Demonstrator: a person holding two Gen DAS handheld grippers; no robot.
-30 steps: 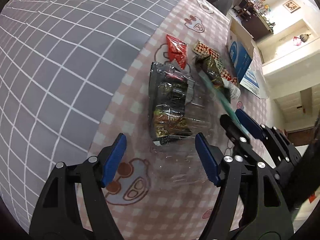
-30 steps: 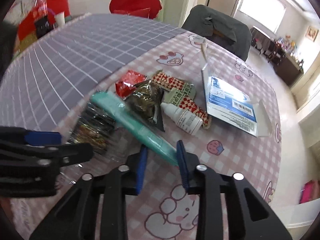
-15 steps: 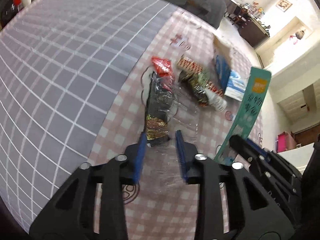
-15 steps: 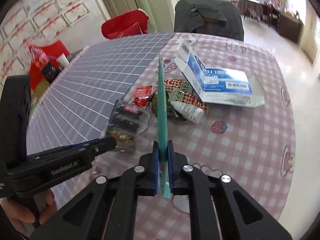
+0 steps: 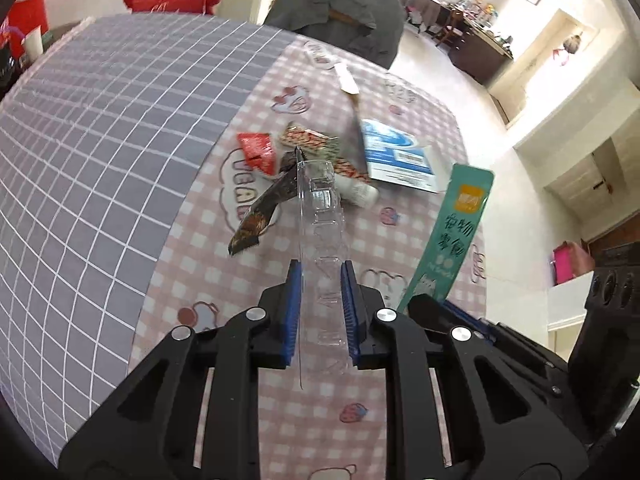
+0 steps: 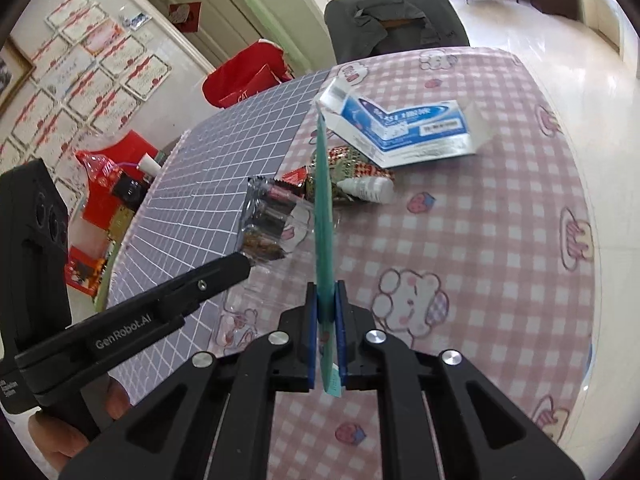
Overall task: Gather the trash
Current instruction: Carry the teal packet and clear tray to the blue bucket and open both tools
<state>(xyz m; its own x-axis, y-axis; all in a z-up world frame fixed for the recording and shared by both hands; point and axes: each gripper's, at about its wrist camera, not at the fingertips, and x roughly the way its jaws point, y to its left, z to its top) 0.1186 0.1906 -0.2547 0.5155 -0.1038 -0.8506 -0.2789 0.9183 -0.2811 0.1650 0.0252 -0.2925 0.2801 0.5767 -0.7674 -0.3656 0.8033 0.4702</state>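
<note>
My left gripper [image 5: 319, 312] is shut on a clear plastic tray [image 5: 322, 216] with dark snack wrappers, lifted on edge above the table; it also shows in the right wrist view [image 6: 276, 216]. My right gripper [image 6: 327, 320] is shut on a teal packet [image 6: 323, 216], held upright; the packet shows at the right of the left wrist view [image 5: 452, 232]. On the pink checked cloth lie a red wrapper [image 5: 258, 150], a red-patterned wrapper [image 5: 310, 140], a small white bottle [image 6: 368, 188] and an opened blue-and-white box [image 6: 416, 128].
The table has a grey grid cloth [image 5: 100, 140] on its left half. A grey-covered chair [image 6: 392, 24] stands at the far edge. Red bags [image 6: 248, 80] sit on the floor beyond the table.
My left gripper closed on the clear tray and lifted it on edge off the table. My right gripper rose with the teal packet, which now stands upright.
</note>
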